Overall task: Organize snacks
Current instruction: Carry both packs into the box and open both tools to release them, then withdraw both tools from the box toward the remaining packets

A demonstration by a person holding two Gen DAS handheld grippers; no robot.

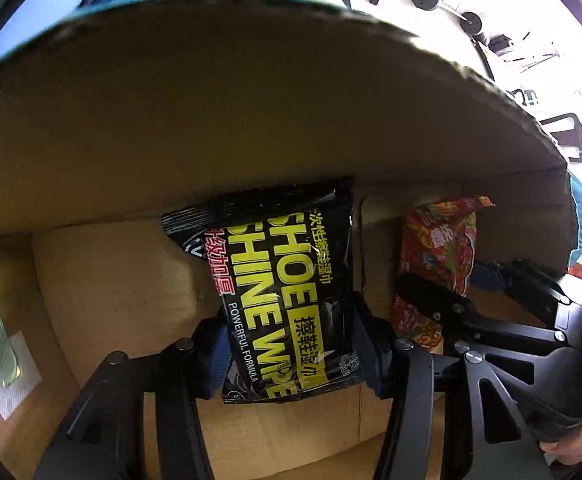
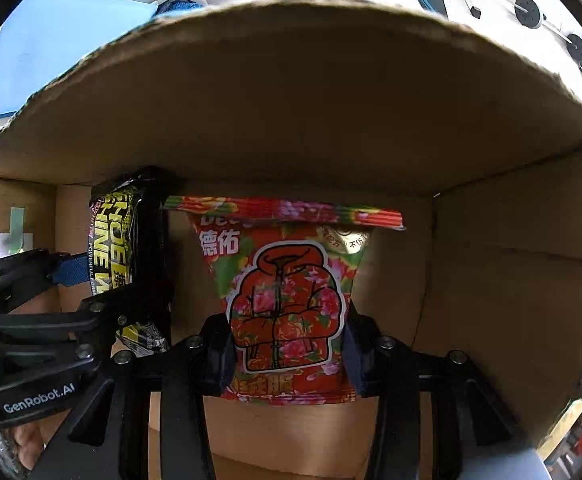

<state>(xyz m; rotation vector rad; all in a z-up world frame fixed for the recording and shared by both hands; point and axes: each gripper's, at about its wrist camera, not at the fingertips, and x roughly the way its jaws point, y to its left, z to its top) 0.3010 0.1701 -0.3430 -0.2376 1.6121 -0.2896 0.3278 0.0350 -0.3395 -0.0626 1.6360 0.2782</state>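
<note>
Both grippers reach down into an open cardboard box [image 1: 251,120]. My left gripper [image 1: 291,344] is shut on a black pack [image 1: 287,280] with yellow "SHOE SHINE WIPE" lettering, held upright near the box's far wall. To its right, my right gripper [image 2: 289,344] is shut on a red floral pack [image 2: 287,280] printed with a jacket picture. The red floral pack [image 1: 439,248] and right gripper [image 1: 451,312] also show at the right of the left wrist view. At the left of the right wrist view appear the black pack [image 2: 111,236] and left gripper [image 2: 103,292].
The box's walls [image 2: 511,260] close in on all sides, with its bare cardboard floor [image 1: 103,292] to the left of the black pack. A white label with green tape [image 1: 3,356] sticks to the left wall. Exercise gear and a blue mat lie outside the box.
</note>
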